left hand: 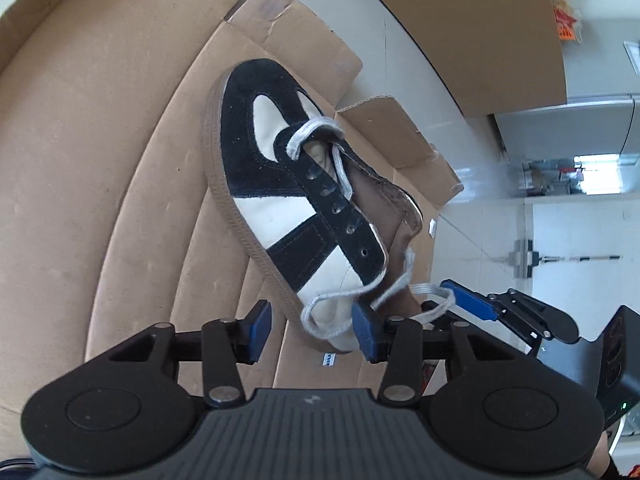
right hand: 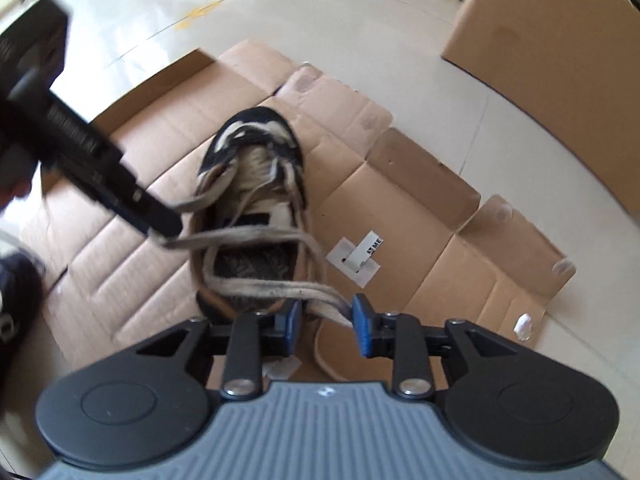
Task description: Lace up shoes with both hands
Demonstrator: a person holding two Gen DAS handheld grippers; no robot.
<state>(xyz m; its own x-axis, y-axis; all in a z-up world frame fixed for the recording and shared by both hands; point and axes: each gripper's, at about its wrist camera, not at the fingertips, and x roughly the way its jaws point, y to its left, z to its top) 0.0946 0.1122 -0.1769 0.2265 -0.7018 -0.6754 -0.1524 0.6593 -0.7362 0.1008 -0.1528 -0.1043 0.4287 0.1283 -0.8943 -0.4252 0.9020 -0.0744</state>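
Note:
A black and cream shoe [left hand: 280,184] with a gum sole lies on flattened cardboard [left hand: 120,160]. Its grey-white lace [left hand: 316,130] crosses the eyelets nearest the toe, and loose strands trail past the heel. My left gripper [left hand: 312,334] is open at the heel, with a slack lace loop [left hand: 320,320] lying in the gap. In the right wrist view the shoe [right hand: 256,168] is seen from the heel. My right gripper [right hand: 327,327] is open, and two lace strands [right hand: 320,294] run between its pads without being pinched. The left gripper [right hand: 156,220] reaches in from the upper left.
A large closed cardboard box [right hand: 560,60] stands on the tiled floor [right hand: 240,8] beyond the flattened sheets [right hand: 400,220]. A white taped label [right hand: 354,260] sits right of the shoe. A dark object [right hand: 16,296] lies at the left edge. Shelving [left hand: 568,172] lines the far wall.

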